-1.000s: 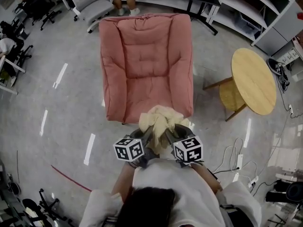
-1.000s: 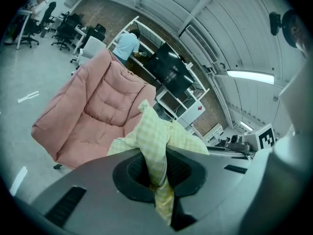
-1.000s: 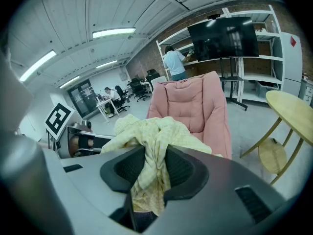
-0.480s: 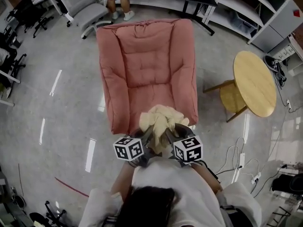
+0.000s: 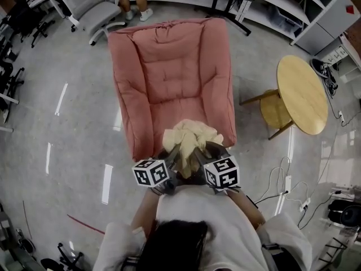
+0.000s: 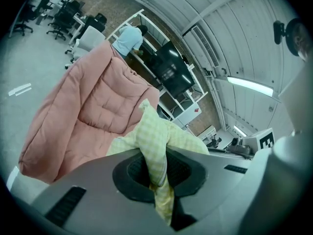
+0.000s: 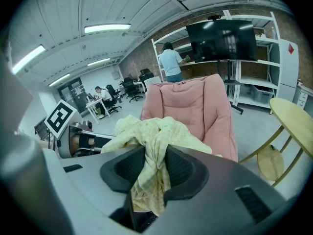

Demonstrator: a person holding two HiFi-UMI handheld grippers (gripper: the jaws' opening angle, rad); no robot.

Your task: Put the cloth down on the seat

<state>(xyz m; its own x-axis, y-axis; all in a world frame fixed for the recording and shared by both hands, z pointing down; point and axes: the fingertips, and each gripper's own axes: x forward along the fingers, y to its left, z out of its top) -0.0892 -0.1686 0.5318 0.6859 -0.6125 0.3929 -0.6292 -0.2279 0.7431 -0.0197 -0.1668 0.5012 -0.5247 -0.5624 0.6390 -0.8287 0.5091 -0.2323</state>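
A pale yellow checked cloth [image 5: 190, 138] hangs bunched between both grippers, over the front edge of the pink padded seat [image 5: 169, 72]. My left gripper [image 5: 174, 156] is shut on one part of the cloth [image 6: 155, 153], which is pinched between its pads. My right gripper [image 5: 202, 156] is shut on a thicker fold of the cloth [image 7: 151, 163]. The two grippers stand side by side, close together, their marker cubes toward me. The pink seat [image 6: 83, 111] lies just ahead, and its backrest [image 7: 190, 102] rises beyond the cloth.
A round wooden side table [image 5: 302, 95] stands right of the seat. A grey office chair [image 5: 84, 1] and a person's legs [image 5: 131, 1] are behind it. Cables [image 5: 282, 185] lie on the shiny floor at the right. Shelving [image 5: 321, 16] lines the far right.
Both grippers with the cloth have come closer to the seat; the cloth now overlaps the seat's front edge more. The grips have not changed.
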